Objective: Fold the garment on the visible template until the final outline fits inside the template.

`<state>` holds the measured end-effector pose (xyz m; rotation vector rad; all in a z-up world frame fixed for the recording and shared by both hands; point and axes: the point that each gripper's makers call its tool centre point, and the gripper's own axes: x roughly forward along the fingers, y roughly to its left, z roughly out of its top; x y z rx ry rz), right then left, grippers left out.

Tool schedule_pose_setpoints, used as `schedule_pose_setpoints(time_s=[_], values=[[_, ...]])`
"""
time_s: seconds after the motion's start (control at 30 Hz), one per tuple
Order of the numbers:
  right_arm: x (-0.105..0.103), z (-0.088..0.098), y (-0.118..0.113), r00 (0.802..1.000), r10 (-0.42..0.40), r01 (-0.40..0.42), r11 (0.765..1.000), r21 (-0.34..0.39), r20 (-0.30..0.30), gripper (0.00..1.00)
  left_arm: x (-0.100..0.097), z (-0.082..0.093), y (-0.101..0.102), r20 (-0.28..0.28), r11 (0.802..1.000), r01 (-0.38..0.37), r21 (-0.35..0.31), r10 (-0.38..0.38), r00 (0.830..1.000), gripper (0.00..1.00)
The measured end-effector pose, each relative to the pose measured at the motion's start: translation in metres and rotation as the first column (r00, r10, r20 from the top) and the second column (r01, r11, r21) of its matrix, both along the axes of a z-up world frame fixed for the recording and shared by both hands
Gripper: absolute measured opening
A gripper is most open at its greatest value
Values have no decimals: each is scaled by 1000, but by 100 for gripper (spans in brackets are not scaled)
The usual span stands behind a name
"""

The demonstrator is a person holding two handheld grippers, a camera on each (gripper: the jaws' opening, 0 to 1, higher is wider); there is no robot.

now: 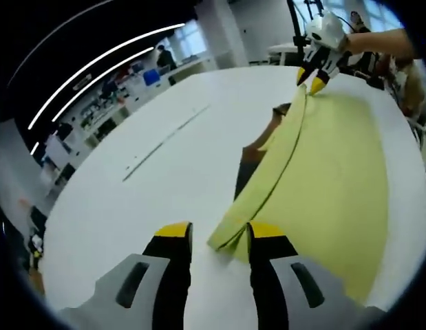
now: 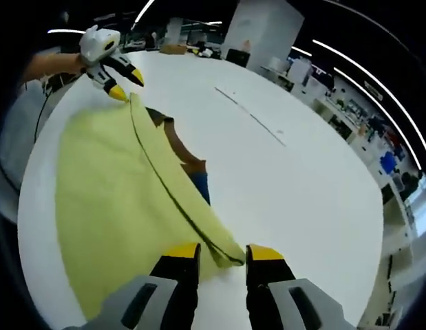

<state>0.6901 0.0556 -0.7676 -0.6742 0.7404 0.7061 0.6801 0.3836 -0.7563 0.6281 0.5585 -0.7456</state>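
Student: Garment position? The yellow garment (image 1: 336,179) lies on the white counter (image 1: 164,158), folded edge raised.

Instructor: The left gripper (image 1: 219,237) and right gripper (image 2: 223,256) each pinch one end of the fold; they should carry it level, taut, over the brown template (image 2: 182,148).

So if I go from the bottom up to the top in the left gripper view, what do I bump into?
Left gripper → yellow cloth fold → brown template peeking out beside it → right gripper → person's hand.
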Motion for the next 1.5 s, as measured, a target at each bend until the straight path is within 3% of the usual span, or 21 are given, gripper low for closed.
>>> schedule_pose_setpoints(time_s=[0.17,0.3,0.4,0.5,0.57,0.63,0.7,0.77,0.8,0.87,1.0,1.1,1.23,1.33,1.4,1.5], values=[[1,-9,-8,997,72,-69,990,-122,23,19,-1,-14,6,6,997,30,76,-30,1000,32],[6,-11,-9,996,79,-74,988,-139,33,5,10,-16,11,28,996,-32,87,30,999,16],[10,-9,-6,997,61,-57,993,-100,41,0,15,-17,10,44,996,-29,83,25,999,6],[15,-7,-2,999,-46,45,998,45,10,0,23,-13,12,61,997,-70,37,68,996,4],[19,-7,-7,995,-100,100,992,80,-2,0,27,-13,13,38,993,-121,-3,121,992,4],[23,-6,-6,985,-169,172,973,156,-33,0,33,-14,15,20,979,-192,-66,194,981,4],[25,-6,-6,973,-223,230,953,199,-55,0,35,-15,16,-22,953,-268,-139,268,963,6],[27,-6,-6,958,-277,287,929,234,-77,0,38,-18,20,-55,926,-333,-177,328,943,8],[28,-6,-7,952,-294,306,922,239,-84,1,39,-18,22,-54,922,-342,-179,338,940,8],[27,-5,-6,944,-317,331,909,252,-96,4,41,-15,24,-34,913,-357,-198,357,933,12],[22,-1,-4,925,-356,380,880,285,-133,19,38,-4,23,-27,896,-362,-257,368,930,35],[16,9,1,915,-368,403,849,341,-166,28,28,3,20,-41,895,-349,-279,352,935,38],[2,18,9,908,-356,416,820,392,-219,41,12,8,15,-123,856,-365,-365,344,931,49],[-12,22,14,902,-343,427,800,422,-262,49,-2,15,13,-138,838,-360,-410,332,933,52],[-23,23,16,901,-334,427,797,427,-277,55,-9,19,12,-154,811,-375,-450,343,927,54],[-41,24,21,903,-306,417,795,441,-302,58,-30,18,10,-172,822,-361,-441,317,933,56]])
